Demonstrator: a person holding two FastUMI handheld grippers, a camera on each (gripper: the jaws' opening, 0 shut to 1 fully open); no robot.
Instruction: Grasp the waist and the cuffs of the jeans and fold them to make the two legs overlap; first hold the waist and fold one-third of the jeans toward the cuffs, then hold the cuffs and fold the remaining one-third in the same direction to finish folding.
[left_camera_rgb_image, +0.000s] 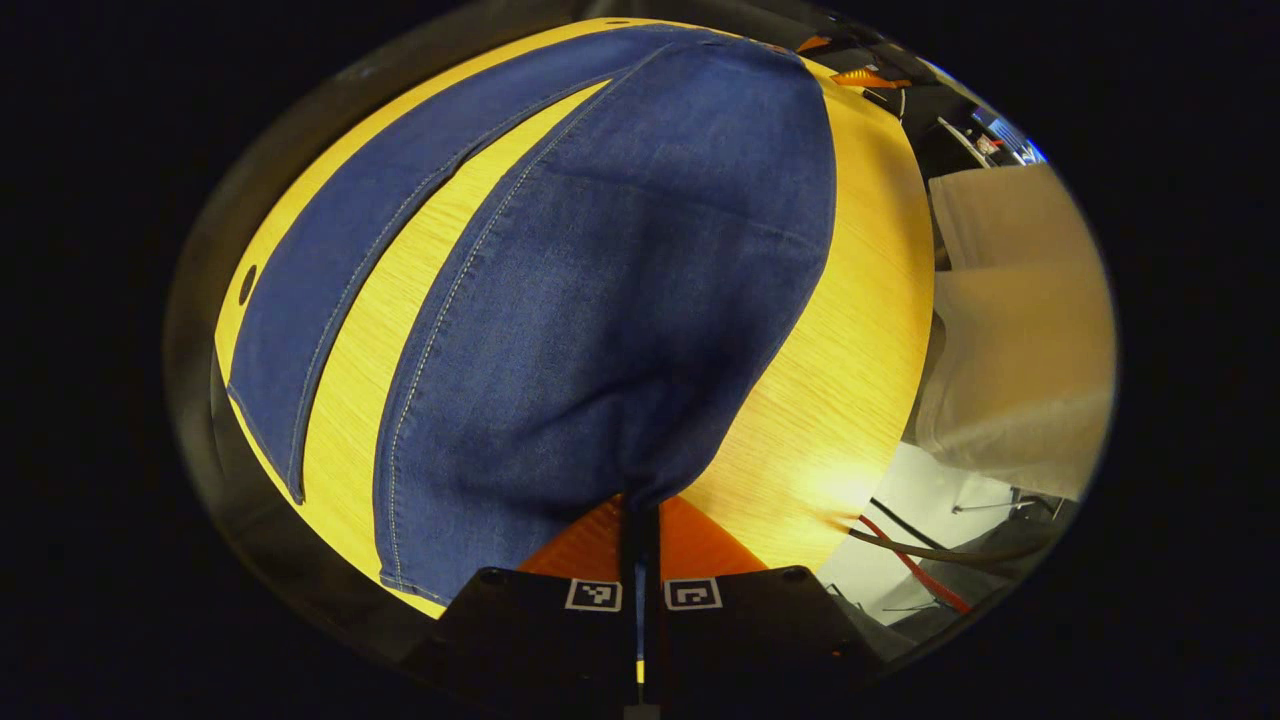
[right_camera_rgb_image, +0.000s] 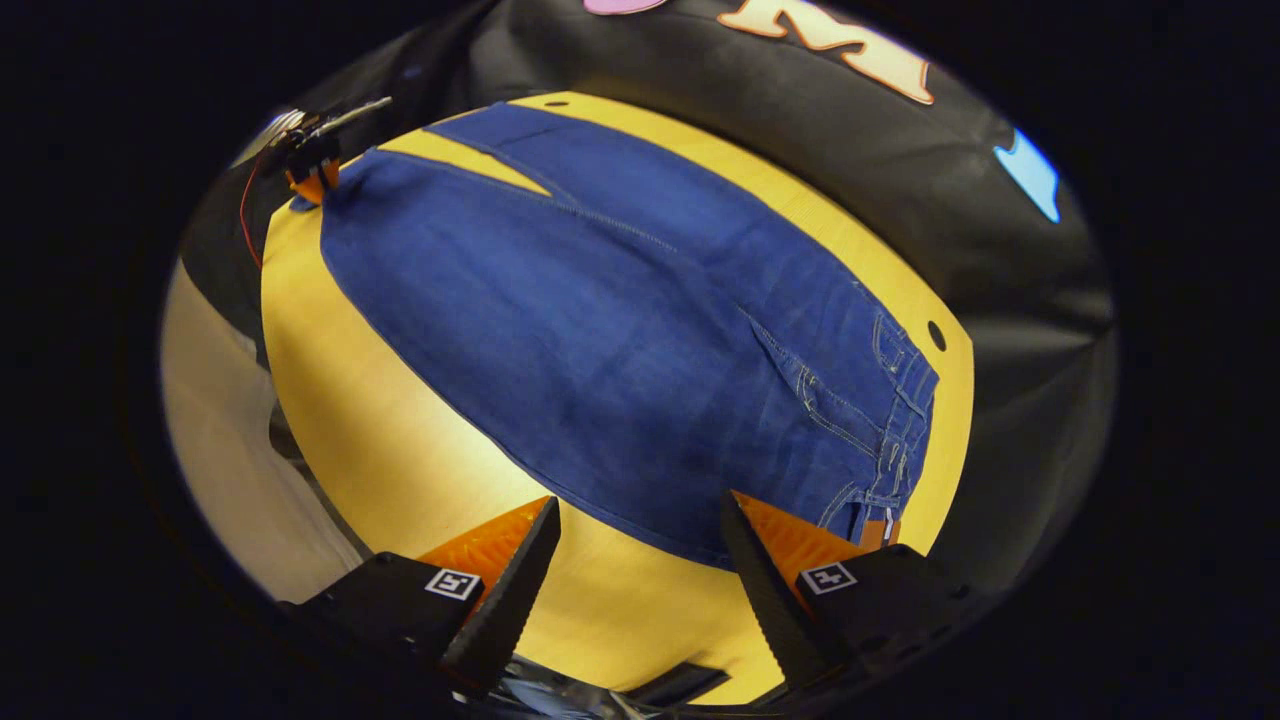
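On the yellow wood-grain tabletop (right_camera_rgb_image: 400, 450) I've got the blue denim jeans (right_camera_rgb_image: 620, 340) lying flat, legs spread apart in a narrow V with a strip of bare table between them. In the right gripper view the waist end, with belt loops and pocket stitching (right_camera_rgb_image: 890, 410), sits at the right side near the table edge; the cuffs run off to the far left. A small dark round hole in the tabletop (right_camera_rgb_image: 936, 335) sits just beside the waistband.

In the left gripper view I'm looking up the legs from the cuff end: the near leg (left_camera_rgb_image: 600, 300) rises up from the table towards the camera, the far leg (left_camera_rgb_image: 380, 250) lies flat to its left.

Left gripper (left_camera_rgb_image: 640, 540): fingers clenched together on the cuff of the near leg, denim pinched between them and lifted off the table. I also see this gripper far off at the top left of the right gripper view (right_camera_rgb_image: 312, 160), at the cuff corner.

Right gripper (right_camera_rgb_image: 640, 560): fingers spread wide, released, nothing between them. It hovers at the near edge of the jeans close to the waist; its right finger (right_camera_rgb_image: 760, 560) overlaps the denim edge, but I can't tell if it touches.

Beige fabric (left_camera_rgb_image: 1010, 330), probably a person's clothing, sits beside the table on the right of the left gripper view. Red and black cables (left_camera_rgb_image: 910, 560) lie on the floor below it.
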